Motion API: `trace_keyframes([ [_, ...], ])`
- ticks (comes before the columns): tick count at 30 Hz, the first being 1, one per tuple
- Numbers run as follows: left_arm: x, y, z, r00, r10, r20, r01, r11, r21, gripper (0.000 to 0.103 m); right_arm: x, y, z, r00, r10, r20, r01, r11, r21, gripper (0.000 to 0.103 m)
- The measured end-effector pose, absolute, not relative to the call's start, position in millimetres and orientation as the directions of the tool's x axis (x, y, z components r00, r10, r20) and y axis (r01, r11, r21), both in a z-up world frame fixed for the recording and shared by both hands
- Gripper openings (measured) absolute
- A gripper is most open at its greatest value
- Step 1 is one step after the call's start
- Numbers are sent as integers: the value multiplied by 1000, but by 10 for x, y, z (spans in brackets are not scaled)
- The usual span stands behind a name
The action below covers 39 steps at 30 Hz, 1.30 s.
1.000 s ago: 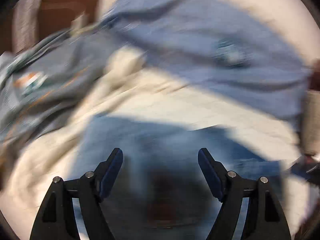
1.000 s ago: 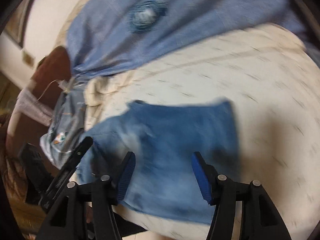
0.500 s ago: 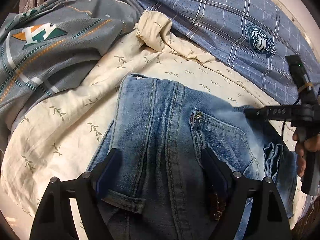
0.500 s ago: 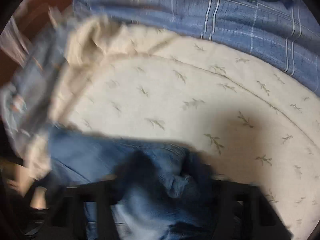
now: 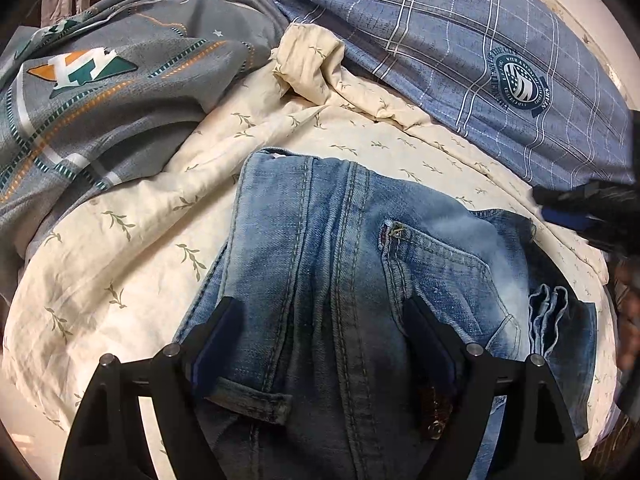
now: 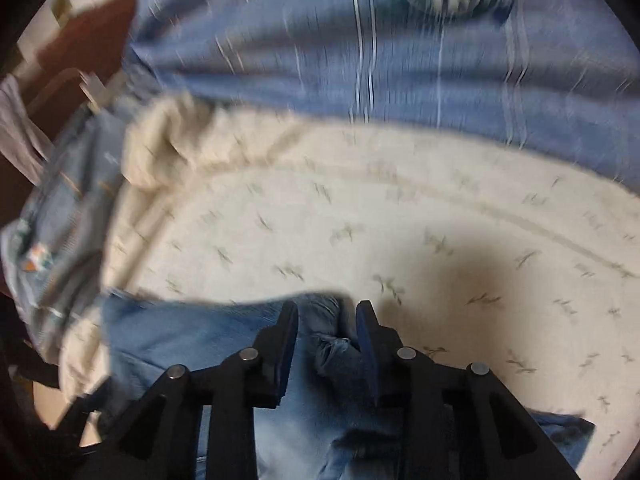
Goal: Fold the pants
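Left wrist view: the folded jeans [image 5: 340, 272] lie on a cream sheet [image 5: 120, 248] printed with small sprigs, waistband end nearest the camera, a back pocket showing to the right of the centre seam. The left gripper [image 5: 320, 344] stands wide open over the jeans, one finger at each side of the seam, the pads not pinching the denim; its jaws have just been opening. Beyond the jeans, a bunched fold of the sheet rises; a grey cover [image 5: 120, 92] with an orange and green emblem lies to the far left of the jeans, and a blue checked cover [image 5: 460, 52] with a round badge to the far right. The right gripper [image 5: 584, 208] shows at the jeans' right edge, dark and blurred.

Right wrist view, blurred: the right gripper [image 6: 326, 320] has its jaws fairly close together, and they have just been opening a little. A bunched fold of the jeans [image 6: 180, 336] sits between them; whether the pads press on it I cannot tell.
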<state>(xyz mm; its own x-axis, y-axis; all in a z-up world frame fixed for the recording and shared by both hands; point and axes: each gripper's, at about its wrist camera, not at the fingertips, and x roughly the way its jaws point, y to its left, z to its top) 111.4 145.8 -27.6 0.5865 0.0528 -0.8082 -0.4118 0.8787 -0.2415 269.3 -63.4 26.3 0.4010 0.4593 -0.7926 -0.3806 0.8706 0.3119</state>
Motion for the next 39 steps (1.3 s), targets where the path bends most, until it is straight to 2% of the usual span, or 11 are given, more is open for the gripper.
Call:
trace_keyframes([
  [3, 1118, 1452, -276, 585, 57, -809, -414, 879, -237, 86, 2485, -658, 322, 322, 581, -747, -369, 804, 467, 60],
  [6, 1133, 1448, -279, 583, 58, -811, -418, 877, -238, 86, 2311, -536, -80, 155, 619, -770, -343, 765, 546, 69],
  [7, 1140, 1441, -280, 579, 64, -813, -421, 877, -231, 87, 2338, -469, -384, 64, 566, -822, -311, 794, 522, 69],
  [11, 1094, 1485, -221, 610, 41, -791, -424, 861, -282, 86, 2245, -605, -108, 132, 659, -741, -291, 740, 606, 68],
  [14, 824, 1719, 18, 743, -15, -669, -401, 790, -463, 86, 1945, -817, 162, 216, 668, -713, -336, 736, 588, 68],
  [18, 235, 2115, 248, 834, 39, -551, -441, 647, -622, 86, 1399, -1189, 75, 249, 678, -691, -355, 728, 586, 68],
  [23, -222, 2218, -93, 782, -23, -622, -526, 511, -680, 86, 1137, -1133, -123, 179, 748, -639, -375, 652, 659, 68],
  [26, -278, 2168, -365, 754, -120, -646, -549, 426, -719, 86, 1177, -869, -206, 96, 798, -595, -384, 581, 718, 69],
  [29, -238, 2060, -510, 748, -235, -621, -526, 361, -770, 86, 1323, -666, -557, 64, 720, -691, -324, 669, 668, 70],
  [34, -57, 1863, -484, 755, -346, -557, -442, 358, -822, 86, 1390, -752, -574, 43, 764, -644, -278, 628, 727, 71],
  [39, 93, 1904, -625, 734, -315, -601, -501, 347, -793, 86, 1372, -757, -578, 40, 771, -636, -283, 619, 733, 71],
])
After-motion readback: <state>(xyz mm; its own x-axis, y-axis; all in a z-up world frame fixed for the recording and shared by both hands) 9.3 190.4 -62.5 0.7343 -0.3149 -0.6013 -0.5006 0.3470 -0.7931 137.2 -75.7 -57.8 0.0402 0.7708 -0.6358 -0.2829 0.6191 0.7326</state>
